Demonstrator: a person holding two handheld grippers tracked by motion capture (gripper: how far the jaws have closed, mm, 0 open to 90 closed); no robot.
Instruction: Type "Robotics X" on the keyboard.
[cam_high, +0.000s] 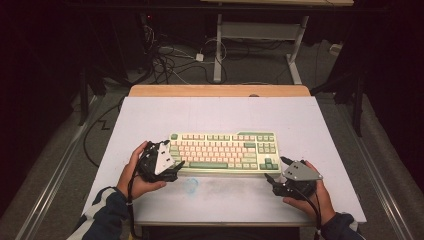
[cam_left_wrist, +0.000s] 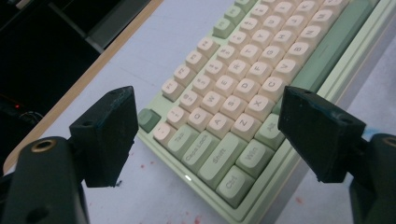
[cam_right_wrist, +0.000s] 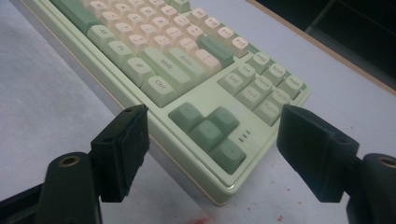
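Observation:
A pale green keyboard (cam_high: 223, 151) with cream and green keys lies flat on the white table (cam_high: 220, 115). My left gripper (cam_high: 176, 159) is open at its left end, jaws either side of the near left corner of the keyboard (cam_left_wrist: 219, 140), not touching it. My right gripper (cam_high: 276, 169) is open at the near right corner; its jaws straddle that corner of the keyboard (cam_right_wrist: 205, 135) by the arrow keys (cam_right_wrist: 210, 133). Nothing is gripped in either one.
The table has a wooden strip (cam_high: 220, 90) along its far edge. A faint bluish smudge (cam_high: 190, 185) marks the surface near the front. Beyond the table are cables (cam_high: 170, 62) on the floor and a desk frame (cam_high: 260, 40).

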